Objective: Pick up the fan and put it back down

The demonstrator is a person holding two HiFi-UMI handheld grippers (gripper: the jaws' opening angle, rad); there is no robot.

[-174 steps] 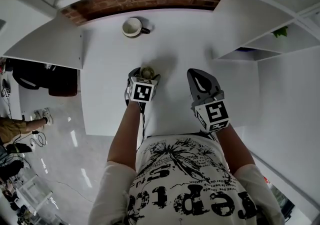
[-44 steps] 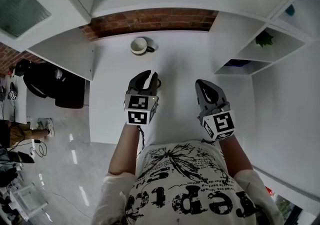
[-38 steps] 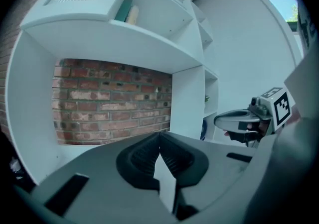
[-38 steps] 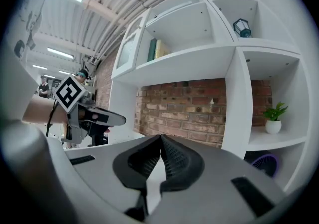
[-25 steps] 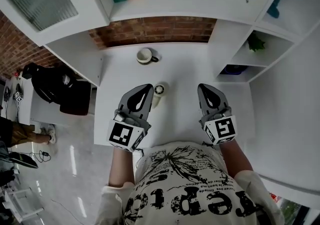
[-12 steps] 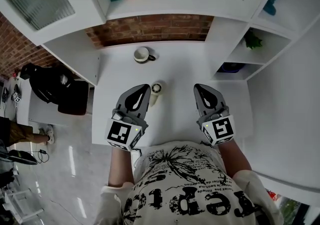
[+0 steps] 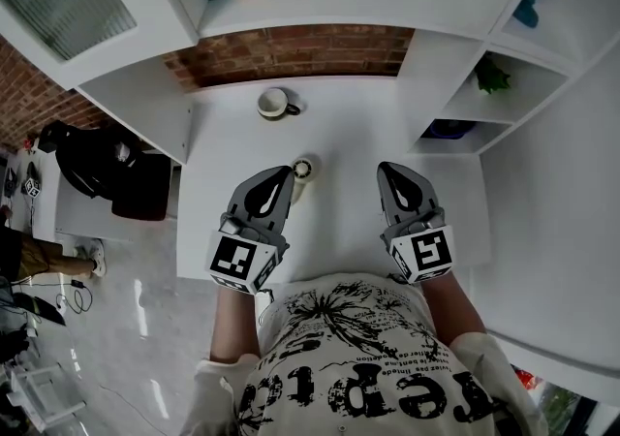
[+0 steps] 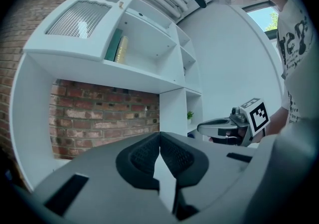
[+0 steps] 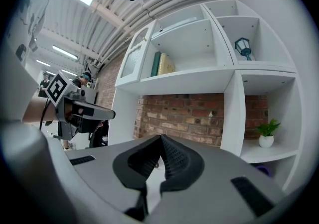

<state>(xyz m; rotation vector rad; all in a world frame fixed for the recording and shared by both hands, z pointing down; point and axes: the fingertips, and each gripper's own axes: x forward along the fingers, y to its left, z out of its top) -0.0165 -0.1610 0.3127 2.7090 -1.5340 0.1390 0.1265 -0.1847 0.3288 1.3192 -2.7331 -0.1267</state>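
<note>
The left tool (image 7: 279, 175) had let go of the fan (image 7: 302, 172) and drawn back. It was shut and empty, as was the right tool (image 7: 390, 172). The fan stood on the counter (image 7: 339, 134) just beside the left tip, so the task looked done.

Fan (image 7: 302, 171) on white desk (image 7: 351, 132) just beside left tool (image 7: 282, 175), mug (image 7: 275, 103) farther back
</note>
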